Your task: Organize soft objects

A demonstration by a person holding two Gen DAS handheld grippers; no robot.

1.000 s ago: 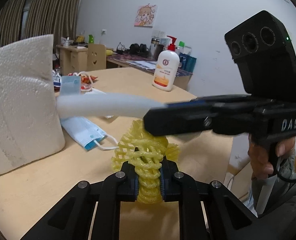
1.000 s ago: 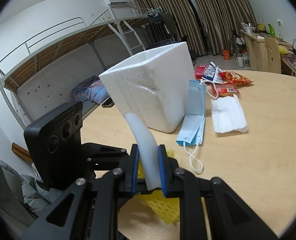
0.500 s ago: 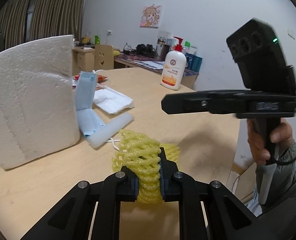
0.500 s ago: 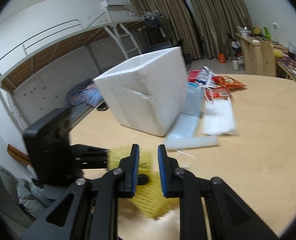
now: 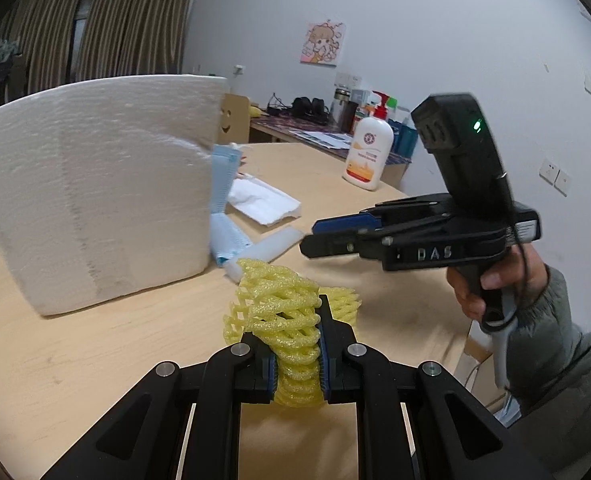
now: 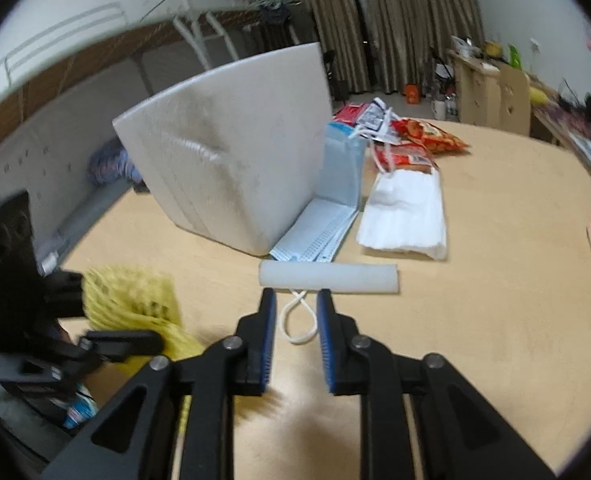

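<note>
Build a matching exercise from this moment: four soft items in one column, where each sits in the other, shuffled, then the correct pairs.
Things:
1. yellow foam net
2. white foam tube
3. blue face mask
4. white folded cloth

Places:
A. leaning against the foam box
B. flat on the table, beside the mask
C. clamped in the left gripper
D. on the table just ahead of the open right gripper

Pairs: 1-C, 2-D, 3-A, 4-B

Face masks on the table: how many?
2, maybe more hidden. The blue mask leans bent against the foam box; the white mask lies flat just right of it.

Open hand-held gripper nr foam tube
</note>
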